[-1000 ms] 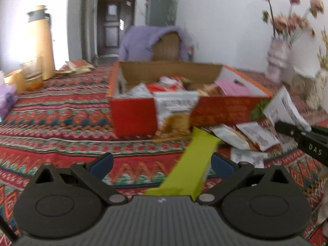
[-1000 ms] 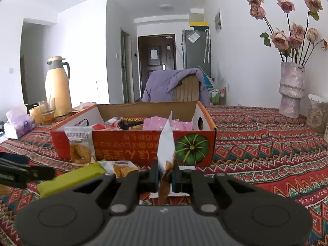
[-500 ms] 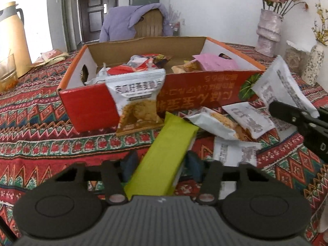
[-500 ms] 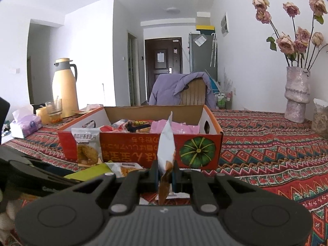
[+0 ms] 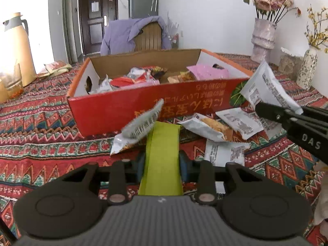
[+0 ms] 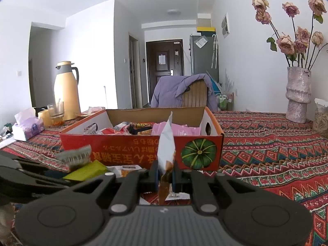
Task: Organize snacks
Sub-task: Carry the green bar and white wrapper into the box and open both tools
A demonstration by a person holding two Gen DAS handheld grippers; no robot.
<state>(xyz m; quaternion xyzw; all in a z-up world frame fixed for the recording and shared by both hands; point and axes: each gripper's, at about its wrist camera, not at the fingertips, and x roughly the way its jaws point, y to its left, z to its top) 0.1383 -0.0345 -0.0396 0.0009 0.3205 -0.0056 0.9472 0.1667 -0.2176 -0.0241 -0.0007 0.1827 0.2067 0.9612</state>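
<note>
Left gripper (image 5: 162, 164) jaws just closed, now clamped on the green bar (image 5: 162, 160) in front of the red box (image 5: 123, 110). Right gripper (image 6: 165, 175) pinches a white packet (image 6: 166, 143) upright.

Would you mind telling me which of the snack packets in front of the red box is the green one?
It is the long green packet clamped in the left gripper, lying lengthwise toward the red box. The loose packets beside it are white or silver.

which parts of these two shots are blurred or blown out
Left wrist view: the silver packet by the box is motion-smeared, and the far left behind the flask is washed out white. Right wrist view: mostly sharp, but the same packet is smeared; fisheye bends the walls in both.
</note>
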